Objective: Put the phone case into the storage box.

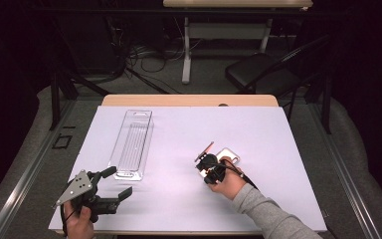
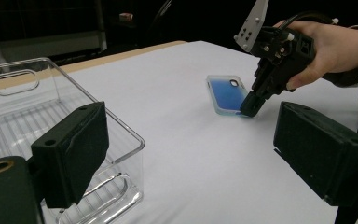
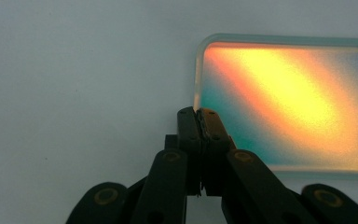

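Across the middle of the frame lies a white sheet on the table; right gripper pinches the phone case edge, left gripper gapes wide; chair upper right.

A clear plastic box lies lengthwise on the left half of the desk, its far end cut with a hang slot and its floor ribbed. A pale sheet covers the desk top, leaving a strip of wood bare along the far edge. Beyond the desk, a black chair stands on the grey floor to the right. A second table with a white leg stands farther back, with loose cables lying on the floor left of that leg.
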A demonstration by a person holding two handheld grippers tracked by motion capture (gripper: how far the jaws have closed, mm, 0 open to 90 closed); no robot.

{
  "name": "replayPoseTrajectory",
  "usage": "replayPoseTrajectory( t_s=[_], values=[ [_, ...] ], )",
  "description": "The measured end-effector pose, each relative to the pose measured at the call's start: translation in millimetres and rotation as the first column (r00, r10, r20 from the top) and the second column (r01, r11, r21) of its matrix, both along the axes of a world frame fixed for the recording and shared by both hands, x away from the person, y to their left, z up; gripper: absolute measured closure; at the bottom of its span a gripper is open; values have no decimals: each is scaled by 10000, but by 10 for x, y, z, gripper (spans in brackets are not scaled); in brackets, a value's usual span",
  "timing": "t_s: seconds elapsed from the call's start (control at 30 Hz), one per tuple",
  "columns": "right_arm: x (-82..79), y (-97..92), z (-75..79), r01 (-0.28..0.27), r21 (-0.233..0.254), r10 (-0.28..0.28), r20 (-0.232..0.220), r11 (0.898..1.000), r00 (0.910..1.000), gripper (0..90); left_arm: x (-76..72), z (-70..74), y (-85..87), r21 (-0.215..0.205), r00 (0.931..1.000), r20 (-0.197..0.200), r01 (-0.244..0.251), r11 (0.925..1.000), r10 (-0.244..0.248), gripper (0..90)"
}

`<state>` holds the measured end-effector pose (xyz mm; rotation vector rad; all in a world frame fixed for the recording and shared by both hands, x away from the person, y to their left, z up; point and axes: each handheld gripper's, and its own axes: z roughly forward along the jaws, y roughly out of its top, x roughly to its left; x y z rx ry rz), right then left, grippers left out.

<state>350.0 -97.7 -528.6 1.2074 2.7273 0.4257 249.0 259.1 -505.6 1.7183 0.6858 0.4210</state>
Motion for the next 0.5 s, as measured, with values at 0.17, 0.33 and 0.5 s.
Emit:
replayPoseTrajectory(
  t_s=[0.17, 0.33, 0.5],
  values=[
    [-8, 4, 4, -68, -95, 69, 51, 9999, 10000, 889, 1, -2, -1, 8, 10000, -9, 5, 10000, -5, 106],
    [-25, 11, 4, -117, -19, 117, 202, 9999, 9997, 889, 1, -2, 1, -15, 10000, -7, 2, 10000, -2, 106],
    [-42, 5, 31, -215, -75, 217, 347, 9997, 9992, 889, 0, -1, -1, 1, 10000, -19, 5, 10000, -5, 106]
  ],
)
